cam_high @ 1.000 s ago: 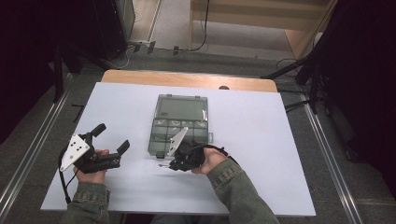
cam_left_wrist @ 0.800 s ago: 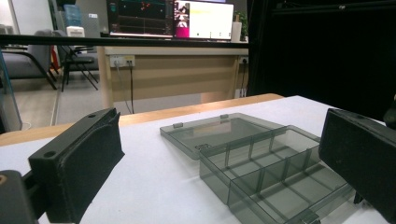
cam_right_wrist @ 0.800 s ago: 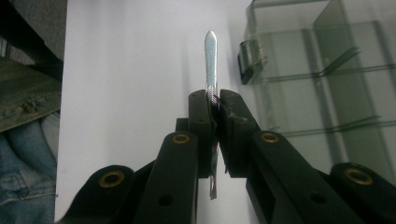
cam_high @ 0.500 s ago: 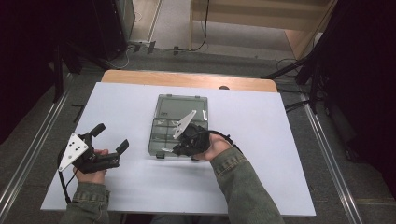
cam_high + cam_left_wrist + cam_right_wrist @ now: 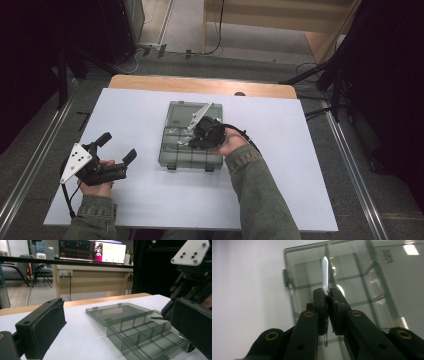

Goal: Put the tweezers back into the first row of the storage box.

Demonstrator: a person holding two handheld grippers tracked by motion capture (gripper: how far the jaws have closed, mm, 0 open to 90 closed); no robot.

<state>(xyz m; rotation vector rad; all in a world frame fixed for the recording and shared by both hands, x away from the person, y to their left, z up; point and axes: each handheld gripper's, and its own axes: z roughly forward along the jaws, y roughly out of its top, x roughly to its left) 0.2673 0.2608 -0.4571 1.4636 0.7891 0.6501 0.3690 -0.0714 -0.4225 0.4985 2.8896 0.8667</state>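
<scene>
A smoky clear compartment box [image 5: 170, 161] lies open mid-table, its lid [image 5: 186, 113] flat behind it. My right gripper [image 5: 193, 141] hovers over the compartments, shut on a thin pointed metal blade [image 5: 325, 270]. The blade stands out past the closed pads [image 5: 319, 298], its tip over the box [image 5: 362, 290]. In the high view the blade [image 5: 181, 144] pokes out to the left. My left gripper [image 5: 117, 146] rests at the table's left with its jaws wide open and nothing between them. From the left gripper view, the box [image 5: 140, 332] lies ahead, with the right gripper [image 5: 167, 312] above it.
The white tabletop [image 5: 300, 165] has a wooden strip [image 5: 200, 85] along its far edge. Black stands and cables ring the table on the floor. A desk with monitors [image 5: 92, 251] stands beyond.
My right gripper has carried the blade forward from the box's near edge to above its middle compartments, rising slightly. The left gripper has stayed where it was.
</scene>
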